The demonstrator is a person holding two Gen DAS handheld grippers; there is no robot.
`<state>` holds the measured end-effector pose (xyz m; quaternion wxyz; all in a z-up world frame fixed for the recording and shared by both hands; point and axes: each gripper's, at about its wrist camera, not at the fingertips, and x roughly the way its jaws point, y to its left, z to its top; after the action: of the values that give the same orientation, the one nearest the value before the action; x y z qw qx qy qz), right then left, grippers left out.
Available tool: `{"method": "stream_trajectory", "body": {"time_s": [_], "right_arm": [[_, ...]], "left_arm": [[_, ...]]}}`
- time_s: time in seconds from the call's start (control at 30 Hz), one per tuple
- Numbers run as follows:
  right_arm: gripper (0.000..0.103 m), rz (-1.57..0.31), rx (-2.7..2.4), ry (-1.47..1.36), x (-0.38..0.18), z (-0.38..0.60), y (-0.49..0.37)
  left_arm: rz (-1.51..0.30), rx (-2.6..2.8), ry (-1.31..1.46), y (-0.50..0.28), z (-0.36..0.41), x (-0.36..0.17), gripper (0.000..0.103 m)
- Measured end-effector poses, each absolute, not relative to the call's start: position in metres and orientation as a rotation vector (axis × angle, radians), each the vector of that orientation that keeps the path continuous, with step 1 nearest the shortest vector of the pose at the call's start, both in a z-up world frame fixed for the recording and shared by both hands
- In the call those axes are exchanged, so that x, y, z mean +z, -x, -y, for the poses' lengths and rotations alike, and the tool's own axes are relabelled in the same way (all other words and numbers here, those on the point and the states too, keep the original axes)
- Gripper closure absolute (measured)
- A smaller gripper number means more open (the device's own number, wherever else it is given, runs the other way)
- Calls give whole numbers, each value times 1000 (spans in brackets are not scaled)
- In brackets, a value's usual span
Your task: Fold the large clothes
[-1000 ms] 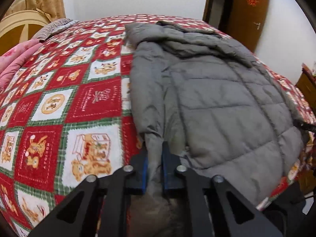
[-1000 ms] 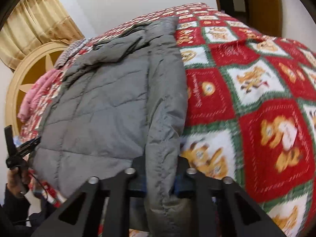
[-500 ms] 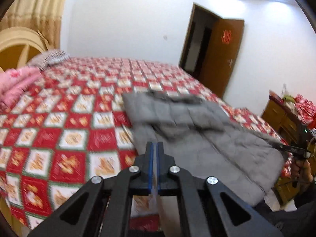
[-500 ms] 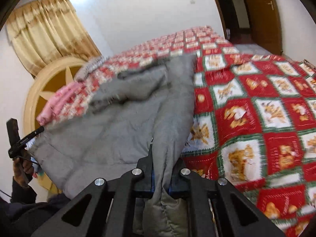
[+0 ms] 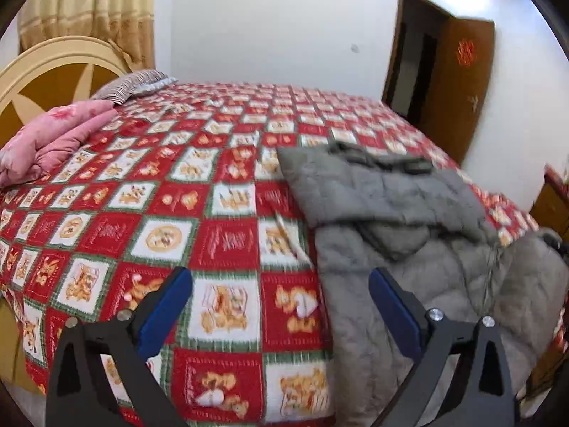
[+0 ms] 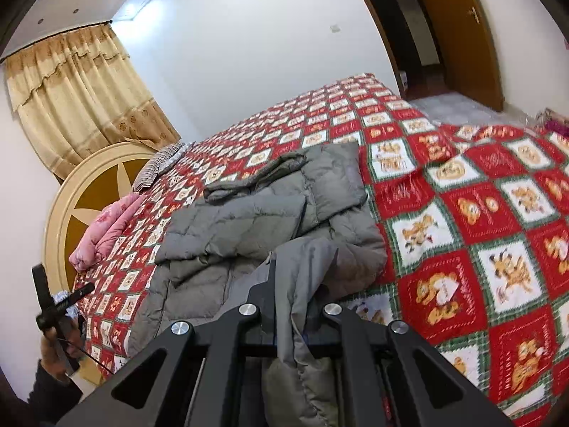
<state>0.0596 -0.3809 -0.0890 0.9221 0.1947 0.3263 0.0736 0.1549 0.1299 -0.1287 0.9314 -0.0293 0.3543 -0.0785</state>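
Note:
A grey quilted jacket (image 5: 391, 210) lies on the right part of the bed, its sleeves folded across its body. My left gripper (image 5: 281, 309) hangs above the bedspread (image 5: 227, 238) with its jaws opening wide; nothing is held between them, and the jacket's edge runs just inside the right blue pad (image 5: 394, 309). In the right wrist view my right gripper (image 6: 295, 306) is shut on the jacket's hem (image 6: 302, 277), lifted off the bed, with the jacket (image 6: 256, 213) bunched ahead of it. The left gripper (image 6: 60, 306) also shows there, at the lower left, in a hand (image 6: 53, 348).
A pink folded quilt (image 5: 53, 135) and a striped pillow (image 5: 131, 83) lie by the round headboard (image 5: 46, 71) at the left. A brown door (image 5: 458, 82) stands open at the back right. A wooden cabinet (image 5: 551, 206) stands by the bed's right side.
The left gripper has let go of the jacket's hem, risen and opened wide. The right gripper has risen, still shut on its hem, and the jacket has bunched up.

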Motion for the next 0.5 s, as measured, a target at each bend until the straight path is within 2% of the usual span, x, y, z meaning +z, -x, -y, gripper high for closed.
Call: {"method": "stream_trajectory", "body": {"time_s": [0.1, 0.37, 0.43, 0.5], "right_arm": [[96, -686, 143, -394, -95, 383, -61], [96, -688, 168, -352, -102, 369, -51], [96, -694, 178, -342, -106, 365, -47], [96, -697, 186, -341, -109, 364, -42]], "left_arm": [[-793, -211, 111, -142, -125, -138, 1], [-978, -282, 18, -107, -80, -190, 1], [-1026, -298, -3, -106, -71, -200, 4], [-1079, -325, -11, -107, -62, -213, 16]]}}
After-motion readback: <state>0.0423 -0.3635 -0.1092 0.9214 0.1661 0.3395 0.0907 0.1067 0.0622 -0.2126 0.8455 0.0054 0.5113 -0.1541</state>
